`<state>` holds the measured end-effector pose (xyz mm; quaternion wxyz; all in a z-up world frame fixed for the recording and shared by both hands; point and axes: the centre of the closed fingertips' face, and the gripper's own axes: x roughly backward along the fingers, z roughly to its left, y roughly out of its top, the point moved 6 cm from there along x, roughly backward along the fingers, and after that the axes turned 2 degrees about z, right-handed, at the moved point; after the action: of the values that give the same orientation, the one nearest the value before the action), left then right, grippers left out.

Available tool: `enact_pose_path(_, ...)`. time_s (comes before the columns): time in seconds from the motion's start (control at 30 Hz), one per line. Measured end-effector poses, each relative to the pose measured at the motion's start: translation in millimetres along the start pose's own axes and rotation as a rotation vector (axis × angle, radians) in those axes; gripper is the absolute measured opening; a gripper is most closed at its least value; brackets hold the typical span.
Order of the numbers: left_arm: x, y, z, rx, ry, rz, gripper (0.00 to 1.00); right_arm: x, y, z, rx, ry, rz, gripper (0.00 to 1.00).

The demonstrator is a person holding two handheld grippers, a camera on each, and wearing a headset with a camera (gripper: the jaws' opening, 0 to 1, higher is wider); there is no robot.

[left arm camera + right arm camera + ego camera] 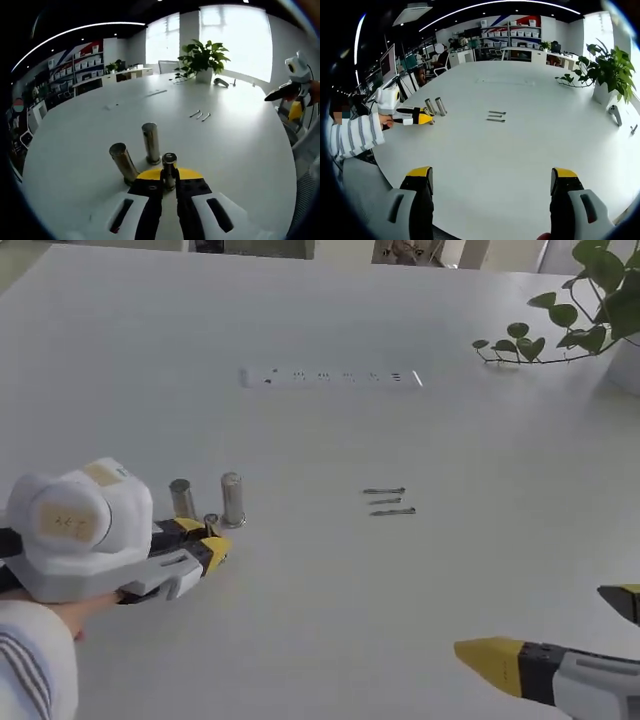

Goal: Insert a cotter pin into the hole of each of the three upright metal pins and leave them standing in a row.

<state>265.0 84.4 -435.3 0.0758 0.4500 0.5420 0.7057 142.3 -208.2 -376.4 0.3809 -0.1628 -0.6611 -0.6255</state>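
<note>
Landmark: three cotter pins (pixel 387 501), laid side by side and close together on the white table (pixel 330 620); none is fitted in a hole yet
Left gripper (pixel 214 542): well to the left of the cotter pins; jaws are pinched on one metal pin
Held metal pin (pixel 169 166): kept upright between the yellow tips, far left of the cotter pins; whether its foot rests on the table cannot be told
Free metal pins (pixel 151 143): two are stood upright just beside the held one, on its far side, apart from each other and equally far left of the cotter pins
Right gripper (pixel 491 182): nearer the person than the cotter pins and to their right; jaws are spread wide, with nothing between them
Background: a power strip (pixel 330 377) is seen beyond the cotter pins, and a potted plant (pixel 585 305) beyond them to the right
Step judged: the first pin is secured, and a cotter pin is to be fetched by the right gripper
Risk 1: a free pin may be toppled if the left gripper is swung sideways, since both are crowded against its tips
Risk 2: two cotter pins may be pinched together, or one flicked away, because they lie so close and flat
Risk 3: the cross hole may be masked by the jaws if the grip sits too high; its place on the pin cannot be made out
Risk 4: the held pin may be twisted or tipped if the cotter pin is pushed off-axis
</note>
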Motion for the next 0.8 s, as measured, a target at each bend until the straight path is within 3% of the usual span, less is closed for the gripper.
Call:
enact_pose_path(0.1, 6.4, -0.7, -4.3, -0.064, 0.023, 0.018, 0.05, -0.8, 2.6, 1.5, 0.010, 0.007, -0.002, 0.97)
enact_pose_path(0.37, 18.0, 0.0, -24.8, -0.033, -0.006, -0.007, 0.05, -2.0, 8.5, 4.9, 0.023, 0.024, -0.012, 0.97)
enact_pose_path(0.7, 24.4, -3.7, -60.1, -0.011, -0.061, -0.017, 0.05, 1.4, 12.4, 9.3, 0.032, 0.033, -0.032, 0.97)
enact_pose_path(0.8, 23.6, -7.0, -70.6, -0.045, -0.080, 0.004, 0.05, 3.5, 14.4, 10.1, 0.034, 0.034, -0.043, 0.97)
